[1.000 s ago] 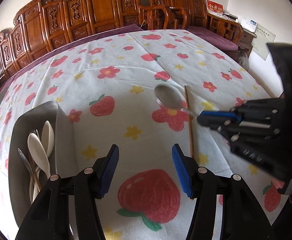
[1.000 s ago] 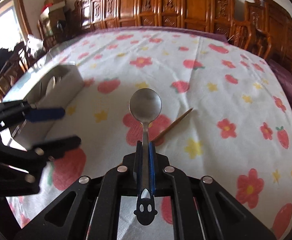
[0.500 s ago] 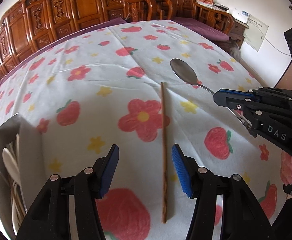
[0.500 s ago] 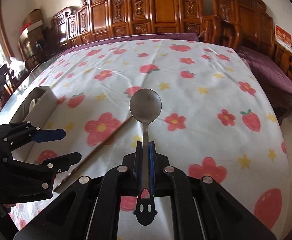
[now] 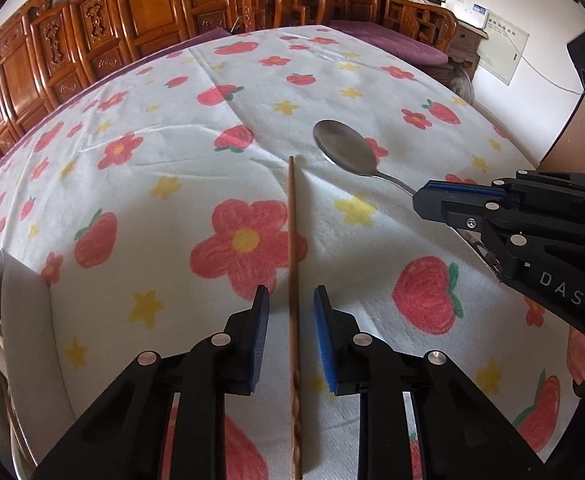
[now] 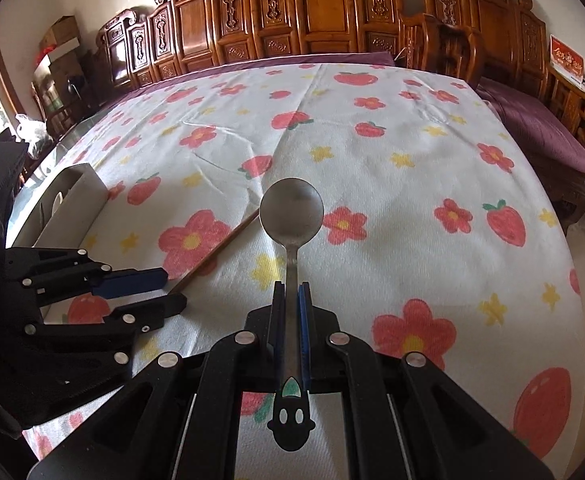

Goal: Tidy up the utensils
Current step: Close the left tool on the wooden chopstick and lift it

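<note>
Jaws of your left gripper (image 5: 291, 312) have just been closing around the thin brown wooden chopstick (image 5: 292, 240) lying on the worktop (image 5: 172, 168), gaps remaining. Beyond, your right gripper (image 6: 291, 304) clamps the steel spoon (image 6: 291, 216) aloft.

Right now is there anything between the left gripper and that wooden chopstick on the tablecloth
Nothing visible. The chopstick already lies between the left gripper pads, which have just been closing but do not yet press it. The spoon in the right gripper is off to the side.
</note>
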Motion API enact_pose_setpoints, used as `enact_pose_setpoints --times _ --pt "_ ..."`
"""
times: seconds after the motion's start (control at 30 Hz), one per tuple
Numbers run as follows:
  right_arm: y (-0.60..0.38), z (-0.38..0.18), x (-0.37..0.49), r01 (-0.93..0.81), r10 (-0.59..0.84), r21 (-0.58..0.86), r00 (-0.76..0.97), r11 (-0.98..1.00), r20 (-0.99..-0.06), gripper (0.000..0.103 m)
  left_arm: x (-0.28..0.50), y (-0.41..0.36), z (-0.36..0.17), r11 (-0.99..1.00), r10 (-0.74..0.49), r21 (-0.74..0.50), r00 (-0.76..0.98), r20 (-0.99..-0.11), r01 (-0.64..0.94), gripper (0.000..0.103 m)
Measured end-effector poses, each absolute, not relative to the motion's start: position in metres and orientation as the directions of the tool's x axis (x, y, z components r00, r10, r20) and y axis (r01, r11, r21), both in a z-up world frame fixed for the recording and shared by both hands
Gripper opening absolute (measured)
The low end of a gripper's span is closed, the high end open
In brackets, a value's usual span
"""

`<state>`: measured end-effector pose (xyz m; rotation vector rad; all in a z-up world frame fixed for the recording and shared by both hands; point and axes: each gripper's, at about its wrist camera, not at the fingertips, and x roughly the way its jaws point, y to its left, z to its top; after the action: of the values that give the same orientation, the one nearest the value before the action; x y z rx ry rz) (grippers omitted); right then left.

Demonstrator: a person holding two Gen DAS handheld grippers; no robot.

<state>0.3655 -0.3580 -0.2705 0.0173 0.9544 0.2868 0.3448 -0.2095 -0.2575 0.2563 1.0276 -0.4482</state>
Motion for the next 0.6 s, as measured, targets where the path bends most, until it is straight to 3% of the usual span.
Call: enact_pose_setpoints --times 0.1,0.6 --pt "-0.353 -0.269 0.363 -0.24 0.226 0.107 0.551 0.965 -0.804 0.008 0.344 -0.212 -0.258 0.875 -0.247 -0.005 0.436 -0.865 0.485 0.005" --pt "-0.307 -0.266 0.34 -0.338 0.244 0.061 0.529 0.939 -0.813 0.008 0.319 -0.166 -0.234 0.913 -0.226 -0.013 0.479 -0.848 0.408 0.005"
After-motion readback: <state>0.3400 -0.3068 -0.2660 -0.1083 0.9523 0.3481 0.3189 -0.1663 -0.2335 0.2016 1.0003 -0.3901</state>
